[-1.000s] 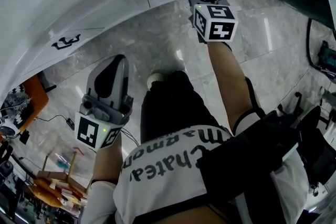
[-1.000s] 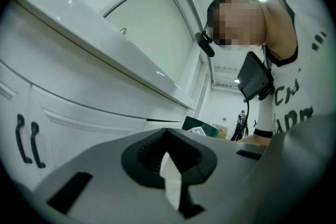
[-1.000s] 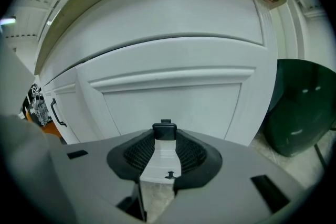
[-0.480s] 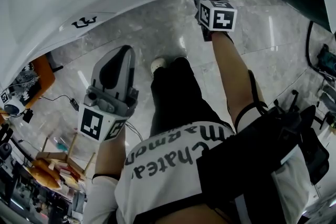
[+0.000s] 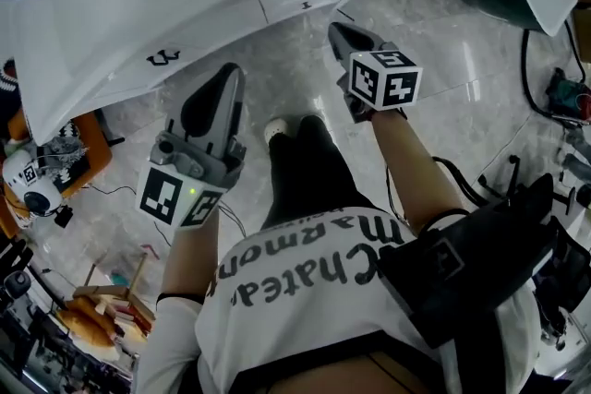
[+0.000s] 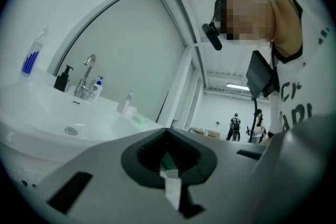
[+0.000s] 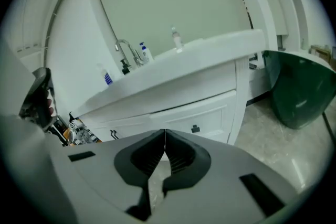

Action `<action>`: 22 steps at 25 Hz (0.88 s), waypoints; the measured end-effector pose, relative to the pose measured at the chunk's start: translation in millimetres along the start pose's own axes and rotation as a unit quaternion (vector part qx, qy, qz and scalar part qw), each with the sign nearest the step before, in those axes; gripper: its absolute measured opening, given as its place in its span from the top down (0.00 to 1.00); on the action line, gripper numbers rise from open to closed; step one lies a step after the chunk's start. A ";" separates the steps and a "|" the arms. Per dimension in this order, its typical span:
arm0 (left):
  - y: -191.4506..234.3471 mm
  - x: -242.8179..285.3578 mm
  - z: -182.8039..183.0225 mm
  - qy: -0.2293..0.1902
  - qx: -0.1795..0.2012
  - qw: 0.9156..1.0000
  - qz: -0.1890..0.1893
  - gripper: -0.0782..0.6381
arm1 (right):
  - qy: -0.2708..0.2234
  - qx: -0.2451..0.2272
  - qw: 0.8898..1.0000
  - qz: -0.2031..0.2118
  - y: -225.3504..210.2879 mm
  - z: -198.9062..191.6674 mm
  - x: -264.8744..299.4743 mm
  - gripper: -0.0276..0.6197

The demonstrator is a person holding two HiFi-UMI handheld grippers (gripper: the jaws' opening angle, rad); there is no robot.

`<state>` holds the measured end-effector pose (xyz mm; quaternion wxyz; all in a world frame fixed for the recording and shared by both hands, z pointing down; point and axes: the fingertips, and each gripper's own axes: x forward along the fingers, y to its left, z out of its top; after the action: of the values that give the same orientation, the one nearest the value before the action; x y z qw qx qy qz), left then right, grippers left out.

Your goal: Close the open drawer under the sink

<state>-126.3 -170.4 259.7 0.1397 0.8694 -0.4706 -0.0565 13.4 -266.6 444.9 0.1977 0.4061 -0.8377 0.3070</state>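
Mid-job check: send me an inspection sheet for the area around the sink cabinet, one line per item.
Surface: white counter, no spill seen.
Job's things: drawer front sits level with the panels beside it; it looks closed.
Clutter: bottles stand beside the tap.
Grippers: left gripper shut, empty, away from the cabinet; right gripper jaws have just closed with nothing between them, off the drawer.
Cables: black cable loops across the floor on the right.
Surroundings: grey marble floor; dark green bin to the right of the cabinet.
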 end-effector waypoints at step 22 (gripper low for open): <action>-71.5 -66.4 147.5 -0.059 0.083 0.994 0.040 0.88 | -0.217 -0.090 0.964 0.126 131.8 176.2 -242.8 0.94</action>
<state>-139.4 -105.9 95.5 0.0411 0.8536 -0.5155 -0.0630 37.0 -186.2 128.1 0.0068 0.3348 -0.9290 0.1575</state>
